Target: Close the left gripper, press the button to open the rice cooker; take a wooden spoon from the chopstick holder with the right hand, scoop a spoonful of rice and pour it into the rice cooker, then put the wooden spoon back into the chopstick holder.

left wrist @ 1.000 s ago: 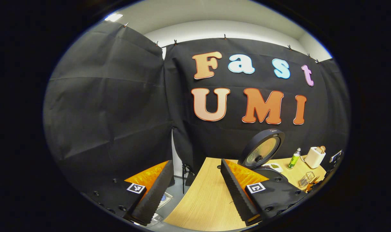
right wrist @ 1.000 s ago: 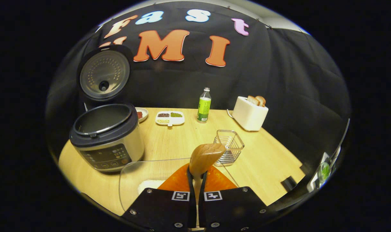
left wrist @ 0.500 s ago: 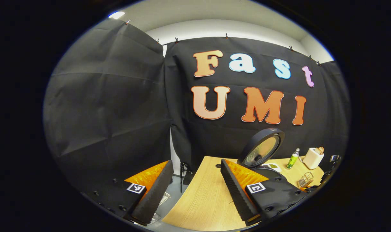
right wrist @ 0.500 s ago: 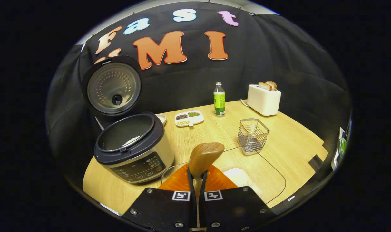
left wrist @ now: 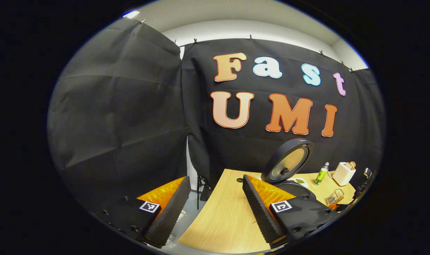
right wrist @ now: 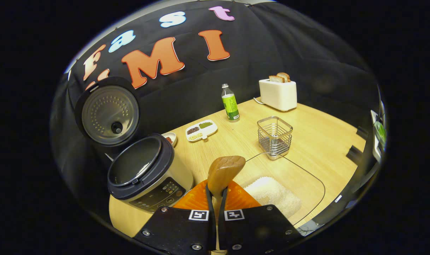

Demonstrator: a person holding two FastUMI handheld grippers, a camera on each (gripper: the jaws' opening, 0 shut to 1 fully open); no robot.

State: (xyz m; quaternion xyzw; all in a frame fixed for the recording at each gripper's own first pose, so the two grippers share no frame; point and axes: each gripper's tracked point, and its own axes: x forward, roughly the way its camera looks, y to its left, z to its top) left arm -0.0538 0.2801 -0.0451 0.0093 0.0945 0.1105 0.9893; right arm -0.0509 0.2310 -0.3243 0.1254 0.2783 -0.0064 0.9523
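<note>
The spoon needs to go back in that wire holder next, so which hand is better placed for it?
The right. The right gripper already clamps the wooden spoon, with the chopstick holder just ahead; the left gripper is open, off at the table's edge.

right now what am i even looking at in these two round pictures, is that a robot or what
No robot arm here: a person holds a two-finger gripper in each hand, and each gripper carries a fisheye camera looking out along its own fingers.

In the left gripper view, the left gripper is open and holds nothing, poised over the left end of a wooden table. Farther off stands the rice cooker, its lid raised.

In the right gripper view, the right gripper is shut on a wooden spoon, bowl end pointing forward. On the table sit the open rice cooker, a clear tray of white rice, an empty wire chopstick holder, a green-labelled bottle, a white toaster with bread slices, a divided dish of beans and a small bowl.
</note>
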